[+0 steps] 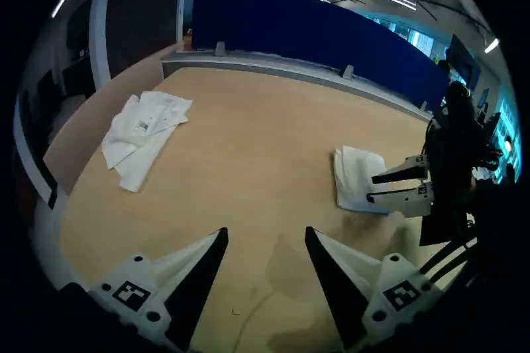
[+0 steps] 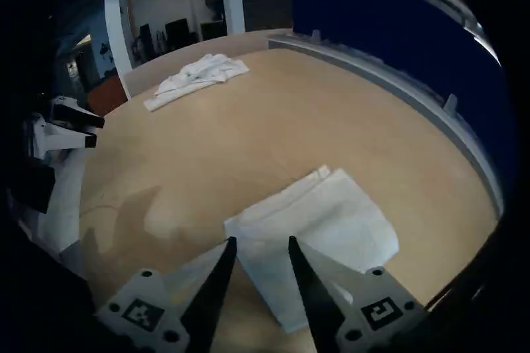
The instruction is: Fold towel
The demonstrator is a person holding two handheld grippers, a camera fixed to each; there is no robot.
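Note:
A folded white towel (image 2: pixel 331 217) lies flat on the wooden table (image 2: pixel 252 128). My right gripper (image 2: pixel 261 240) hovers open over its near corner, and towel cloth shows in the gap between the fingers. In the left gripper view that folded towel (image 1: pixel 354 177) sits at the right, with the right gripper (image 1: pixel 375 189) just over its edge, held by a person in dark clothes. My left gripper (image 1: pixel 265 230) is open over bare wood, holding nothing. A second white towel (image 1: pixel 142 131) lies crumpled at the far left; the right gripper view has this crumpled towel (image 2: pixel 199 73) far across the table.
A blue partition (image 1: pixel 318 35) with a grey ledge runs along the table's far side. The table's curved edge (image 1: pixel 66 201) is close on the left. The left gripper (image 2: pixel 66 129) stands off the table's left edge in the right gripper view.

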